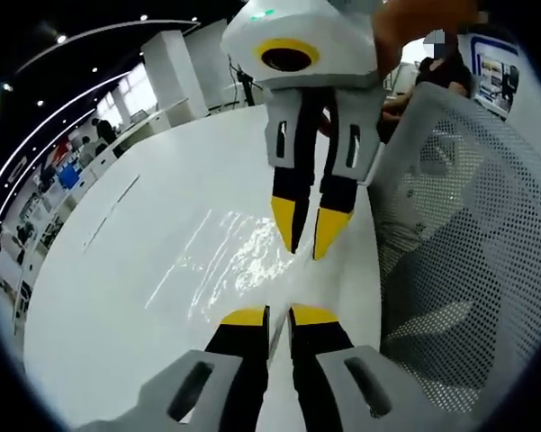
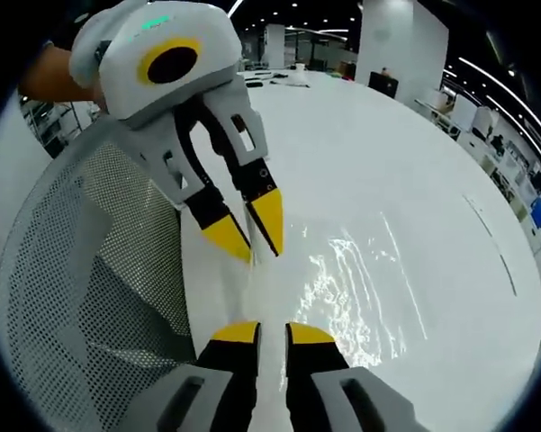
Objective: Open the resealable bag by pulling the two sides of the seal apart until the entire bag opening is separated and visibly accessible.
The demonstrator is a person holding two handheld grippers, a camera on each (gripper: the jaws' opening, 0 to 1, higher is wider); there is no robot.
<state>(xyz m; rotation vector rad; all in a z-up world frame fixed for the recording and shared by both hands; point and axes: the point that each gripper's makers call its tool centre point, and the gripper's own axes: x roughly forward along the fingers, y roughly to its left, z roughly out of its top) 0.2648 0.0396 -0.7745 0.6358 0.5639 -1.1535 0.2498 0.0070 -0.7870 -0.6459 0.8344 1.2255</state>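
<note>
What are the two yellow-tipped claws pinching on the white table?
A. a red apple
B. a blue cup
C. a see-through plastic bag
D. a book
C: the left gripper and right gripper both close on the edge of a shiny, crinkled see-through bag lying on the white table, its glare also showing in the right gripper view.

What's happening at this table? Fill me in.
A person holds two grippers over a clear resealable bag lying on the white table. The left gripper and the right gripper face each other, each with its jaws nearly closed at the bag's edge, apparently pinching the seal. A mesh chair stands beside the table.
</note>
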